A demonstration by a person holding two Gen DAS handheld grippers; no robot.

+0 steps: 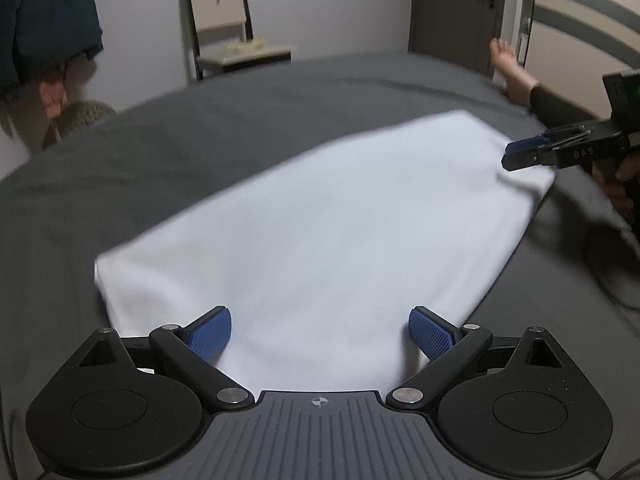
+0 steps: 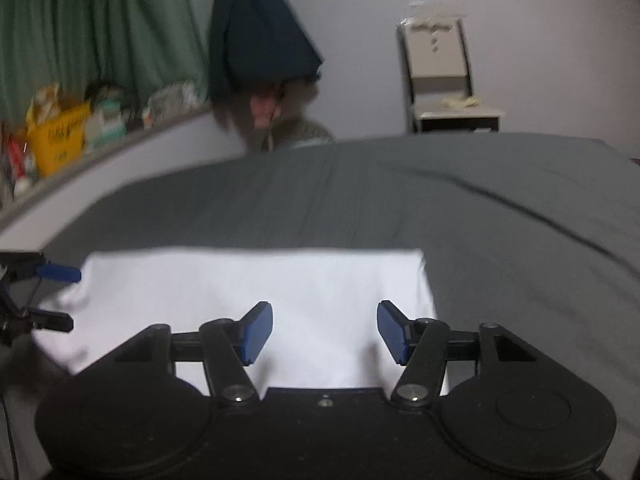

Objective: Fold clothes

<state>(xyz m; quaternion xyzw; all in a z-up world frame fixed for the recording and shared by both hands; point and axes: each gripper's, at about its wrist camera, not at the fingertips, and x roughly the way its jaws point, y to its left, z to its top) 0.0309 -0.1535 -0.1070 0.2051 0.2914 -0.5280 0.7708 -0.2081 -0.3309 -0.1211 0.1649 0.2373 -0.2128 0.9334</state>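
- Being used as the work surface is the grey bed (image 1: 200,152), with the folded white garment (image 1: 320,220) lying flat on it.
- The garment's long axis is being presented lengthwise to the left gripper (image 1: 320,334), running away from it toward the right gripper (image 1: 516,158) at the far end.
- In the right wrist view the garment (image 2: 256,288) is lying crosswise, directly ahead and below.
- The left gripper is being held wide open above the near short edge, nothing between the pads.
- The right gripper (image 2: 325,332) is likewise being held open and empty.
- Each hand is judged nearest to its own end.
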